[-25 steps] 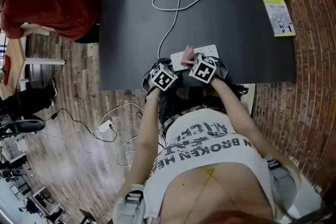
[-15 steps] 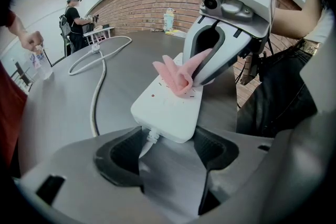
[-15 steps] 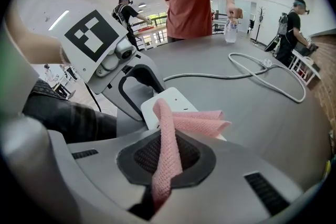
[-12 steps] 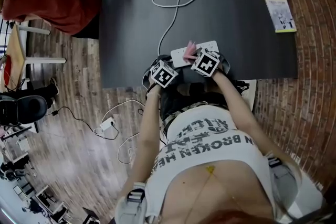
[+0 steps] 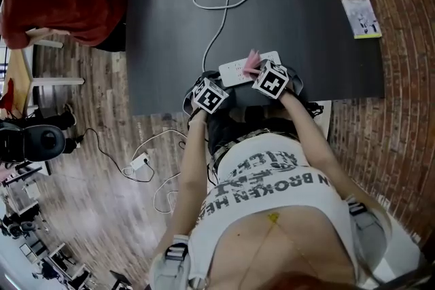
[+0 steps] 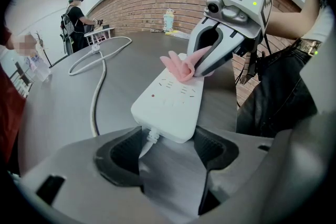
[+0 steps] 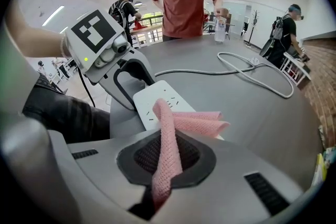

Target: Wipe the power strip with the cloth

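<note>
White rectangular plastic power strip [image 6: 168, 99] lies flat on the dark worktop [image 6: 68, 107]. Left hand-held gripper [image 6: 168, 147] spreads around its cable end. Right hand-held gripper [image 7: 167, 165] pinches a pink mesh cloth [image 7: 191, 123] against it.

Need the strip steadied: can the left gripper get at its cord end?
Probably yes: the left gripper stands open at the cord end of the power strip, nothing between; the right gripper and cloth are farther along.

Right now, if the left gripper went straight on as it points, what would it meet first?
The white plastic power strip, its cable end already at the open jaws; whether touching is unclear.
</note>
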